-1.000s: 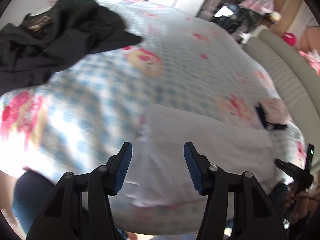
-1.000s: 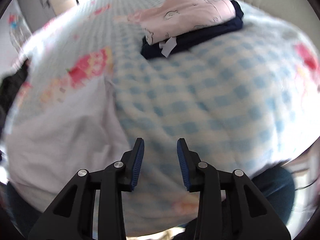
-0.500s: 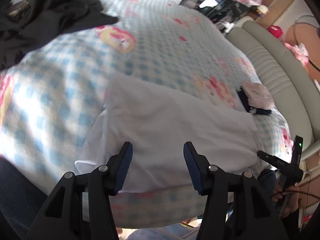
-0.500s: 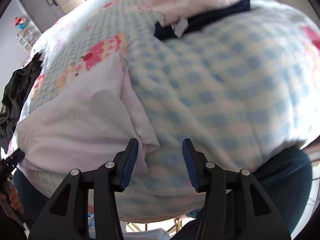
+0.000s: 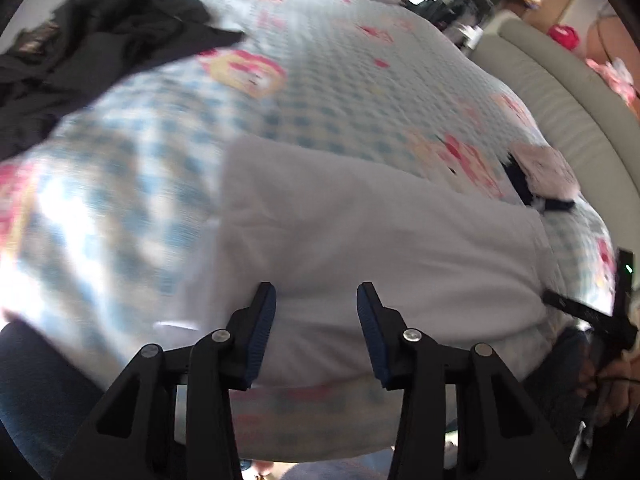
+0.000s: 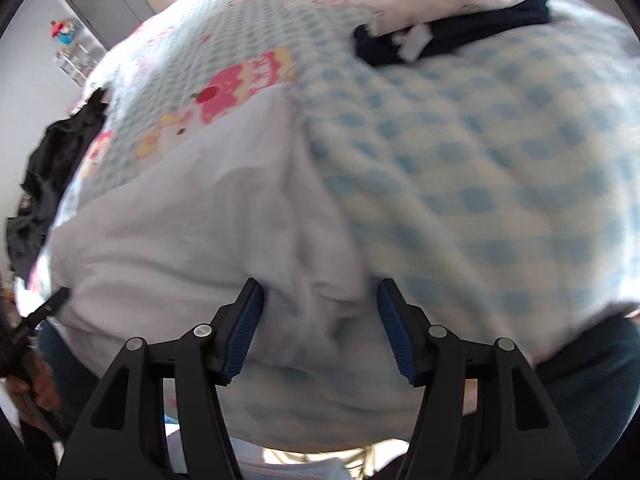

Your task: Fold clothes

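A white garment (image 5: 380,240) lies folded into a wide strip near the front edge of the bed. My left gripper (image 5: 316,300) hovers over its near left part; the jaws are closing, cloth shows between them, and the pads do not press on it. My right gripper (image 6: 320,296) stands over the garment's bunched right corner (image 6: 320,280), jaws opening, with the pads clear of the cloth. The right gripper's tip (image 5: 568,306) shows at the right edge of the left wrist view. The left gripper's tip (image 6: 52,306) shows at the left edge of the right wrist view.
The bed has a blue checked cover (image 5: 320,60) with pink cartoon prints. A heap of black clothes (image 5: 100,52) lies at the far left. A folded pink garment on a navy one (image 6: 460,4) sits at the far right. A beige padded headboard (image 5: 560,92) borders the bed's far right side.
The right gripper moved left from the bare cover to over the white garment's corner, and its jaws widened. The left gripper's jaws narrowed a little over the garment's near edge.
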### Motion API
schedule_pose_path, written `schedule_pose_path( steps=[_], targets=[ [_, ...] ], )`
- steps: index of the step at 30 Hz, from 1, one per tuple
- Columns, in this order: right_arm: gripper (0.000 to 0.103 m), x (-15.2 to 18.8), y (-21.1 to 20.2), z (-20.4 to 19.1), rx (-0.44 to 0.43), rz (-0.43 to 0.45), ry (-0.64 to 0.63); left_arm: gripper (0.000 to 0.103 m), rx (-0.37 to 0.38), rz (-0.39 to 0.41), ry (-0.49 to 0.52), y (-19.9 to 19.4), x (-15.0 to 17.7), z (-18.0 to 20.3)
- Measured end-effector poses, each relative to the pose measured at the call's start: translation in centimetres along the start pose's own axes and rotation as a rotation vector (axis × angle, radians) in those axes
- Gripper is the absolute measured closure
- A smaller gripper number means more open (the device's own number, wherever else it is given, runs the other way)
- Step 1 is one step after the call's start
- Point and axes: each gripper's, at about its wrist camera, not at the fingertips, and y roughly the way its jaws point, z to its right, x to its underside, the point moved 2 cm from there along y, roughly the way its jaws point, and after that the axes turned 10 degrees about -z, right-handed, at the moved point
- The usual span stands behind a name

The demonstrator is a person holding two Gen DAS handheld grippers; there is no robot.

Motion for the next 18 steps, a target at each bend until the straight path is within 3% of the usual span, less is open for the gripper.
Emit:
schedule_pose_path(
  steps=[1, 4, 8, 9, 12, 15, 18],
  targets=[
    [0.043, 0.2, -0.6, -0.1, 0.032, 0.011, -0.021, 0.056, 0.007, 0.009, 0.006, -0.2, -0.1, 0.3],
    [0.04, 0.3, -0.7, -0.8, 0.019, 0.012, -0.072, 0.053, 0.044, 0.004, 0.035, 0.1, -0.1, 1.4],
    [0.038, -0.8, 2.4, -0.5, -0.097, -0.067, -0.018, 0.057, -0.091, -0.097, 0.035, 2.9, 0.1, 1.5],
    [0.037, -0.7, 2.9, -0.3, -0.097, -0.075, -0.015, 0.06, -0.132, -0.097, 0.039, 2.8, 0.2, 1.6],
    [0.037, -0.3, 2.5, 0.2, -0.066, -0.057, -0.018, 0.057, -0.157, -0.061, 0.049, 1.3, 0.2, 1.8],
    [0.037, 0.1, 1.2, 0.8, -0.064, -0.024, 0.006, 0.056, -0.122, -0.058, 0.029, 0.7, 0.2, 1.1],
    [0.035, 0.1, 0.9, 1.1, -0.177, -0.028, 0.029, 0.055, -0.063, -0.051, 0.021, 0.5, 0.2, 1.1]
  ],
)
